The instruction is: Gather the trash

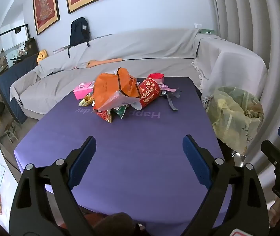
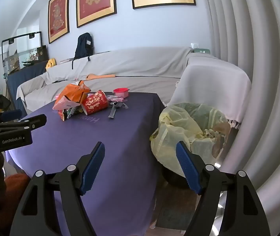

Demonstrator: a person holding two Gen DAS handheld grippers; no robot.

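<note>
Left gripper and right gripper, jaws spread wide and empty, above the near part of the purple tablecloth. The trash pile lies at the table's far end: orange bag, red printed cup on its side, wrappers. Only the left view shows a pink box behind the pile. The bag-lined bin, beside the table's right edge, contains crumpled waste.
</note>
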